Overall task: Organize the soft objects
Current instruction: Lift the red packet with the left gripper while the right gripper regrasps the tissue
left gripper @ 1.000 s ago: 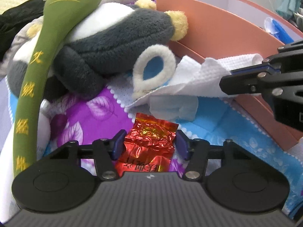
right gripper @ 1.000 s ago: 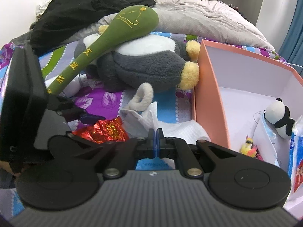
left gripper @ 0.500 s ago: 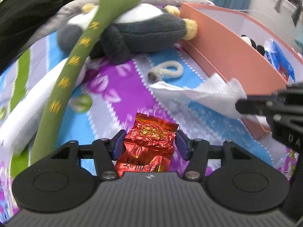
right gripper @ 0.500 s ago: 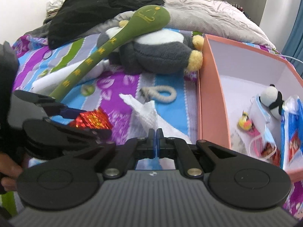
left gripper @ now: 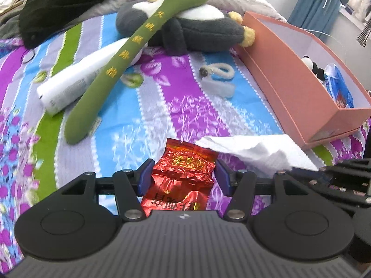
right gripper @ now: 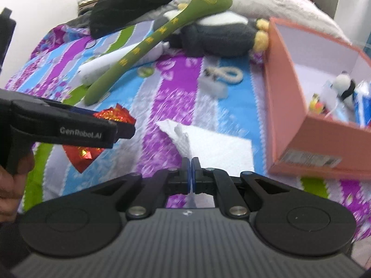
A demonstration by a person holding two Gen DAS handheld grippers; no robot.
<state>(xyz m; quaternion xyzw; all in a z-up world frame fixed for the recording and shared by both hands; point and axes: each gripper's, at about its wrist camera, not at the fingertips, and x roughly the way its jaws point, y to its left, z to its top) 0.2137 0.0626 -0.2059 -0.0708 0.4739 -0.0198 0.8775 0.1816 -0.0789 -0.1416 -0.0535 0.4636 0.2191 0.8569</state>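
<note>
Both hand-held grippers have pulled back from the plush pile since a second ago: the grey plush (left gripper: 192,30) and the box (left gripper: 299,85), which then filled the views close up, now sit well off, and a wide stretch of the patterned bedspread (left gripper: 143,120) lies open between. Neither load has changed. The left hand-held gripper (left gripper: 183,176) is clamped on the red packet (left gripper: 183,173), as it was a second ago, its blue pads pressing the crinkled foil from both sides. The right hand-held gripper (right gripper: 190,173) has its jaws together on the tissue (right gripper: 213,148), pinching a thin fold of it.

Both items look lifted clear of the bed, so the pick-up seems done and the carry to the box is probably what remains.

The packet is shiny, creased red foil with gold print, puffed rather than flat, and it projects beyond the pads toward the box. The tissue is white, embossed and limp; most of it hangs forward of the jaws in a loose sheet with one raised, crumpled ridge. In the left view it trails just beside the packet, on the box side.

The box is orange outside and pale inside, open-topped, and already holds a small panda toy (right gripper: 344,84) and a blue pack (left gripper: 339,88). Left of the box, on the bed, lie a white loop (left gripper: 220,70), the green plush (left gripper: 136,53) draped over the grey one, and a white tube (left gripper: 76,81) under it.
</note>
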